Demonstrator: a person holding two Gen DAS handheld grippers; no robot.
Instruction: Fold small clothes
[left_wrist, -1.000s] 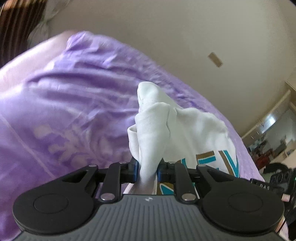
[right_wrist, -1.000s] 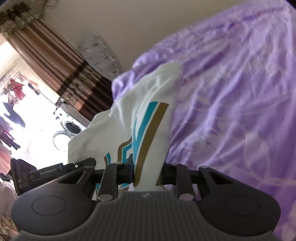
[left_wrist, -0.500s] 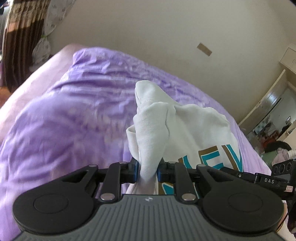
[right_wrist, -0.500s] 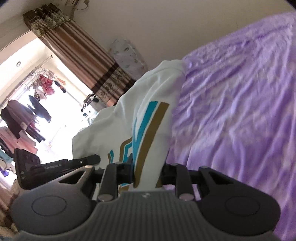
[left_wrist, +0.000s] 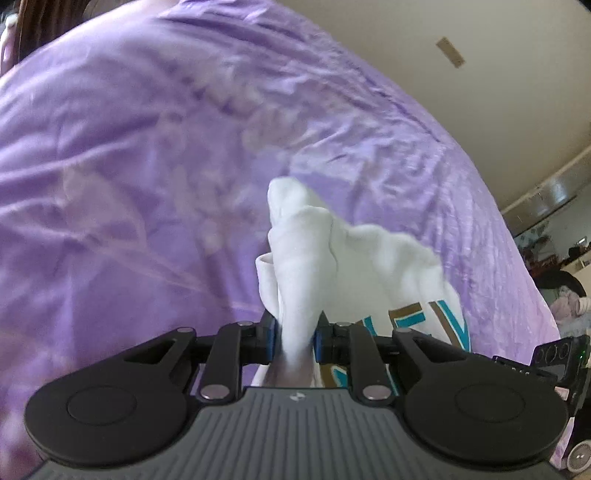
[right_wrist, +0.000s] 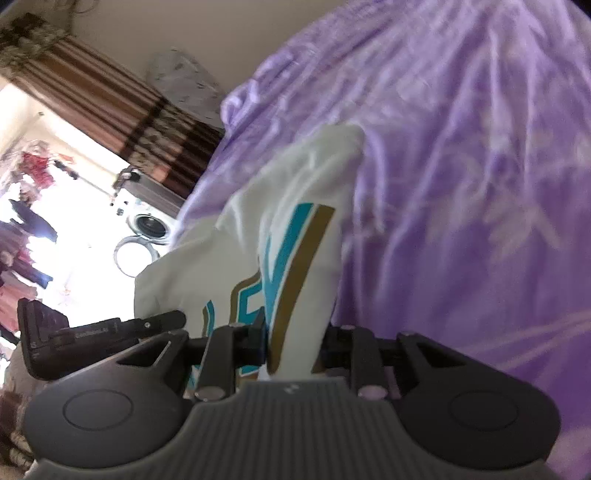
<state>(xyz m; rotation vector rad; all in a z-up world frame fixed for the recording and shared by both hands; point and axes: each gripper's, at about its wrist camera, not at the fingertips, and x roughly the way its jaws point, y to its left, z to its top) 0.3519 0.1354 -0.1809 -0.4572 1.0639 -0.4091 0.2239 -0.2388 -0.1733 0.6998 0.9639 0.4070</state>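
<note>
Gripping the white shirt (left_wrist: 369, 258) in both grippers, I hold it bunched above the purple bed (left_wrist: 147, 166). My left gripper (left_wrist: 294, 334) has its fingers narrowed on a plain white fold; my right gripper (right_wrist: 291, 345) pinches the part with the teal and brown print (right_wrist: 295, 258). Compared with half a second ago, both cameras have tipped down: bedspread now fills most of each view, the wall has shrunk toward 1 o'clock on the left, and the curtain (right_wrist: 110, 99) and window sit at 10 o'clock on the right. The grasp looks unchanged.
</note>
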